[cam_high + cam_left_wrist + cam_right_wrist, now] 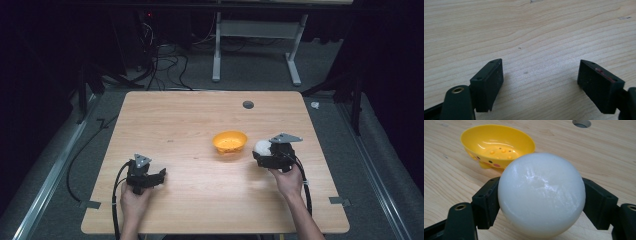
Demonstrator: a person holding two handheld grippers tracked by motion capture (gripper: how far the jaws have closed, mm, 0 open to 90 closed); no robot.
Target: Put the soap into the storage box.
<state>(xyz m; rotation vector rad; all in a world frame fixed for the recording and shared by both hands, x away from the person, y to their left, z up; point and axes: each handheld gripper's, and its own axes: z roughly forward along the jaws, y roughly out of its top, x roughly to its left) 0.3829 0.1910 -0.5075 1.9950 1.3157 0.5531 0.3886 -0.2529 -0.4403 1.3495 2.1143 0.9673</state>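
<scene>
A white ball (541, 195) sits between the jaws of my right gripper (541, 200), which is shut on it; in the high view the white ball (262, 147) shows at the front of the right gripper (265, 152), just right of a yellow bowl (230, 141). In the right gripper view the yellow bowl (496, 146) stands empty on the wood beyond the ball, to its left. My left gripper (161, 176) rests near the table's front left, held by a hand. Its jaws stand wide apart over bare wood in the left gripper view (540, 85), nothing between them.
The wooden table (190, 115) has a round cable hole (248, 104) near its far edge. Beyond the table are a grey floor, loose cables (160, 60) and a white desk frame (255, 45). Metal brackets (340, 201) sit at the front corners.
</scene>
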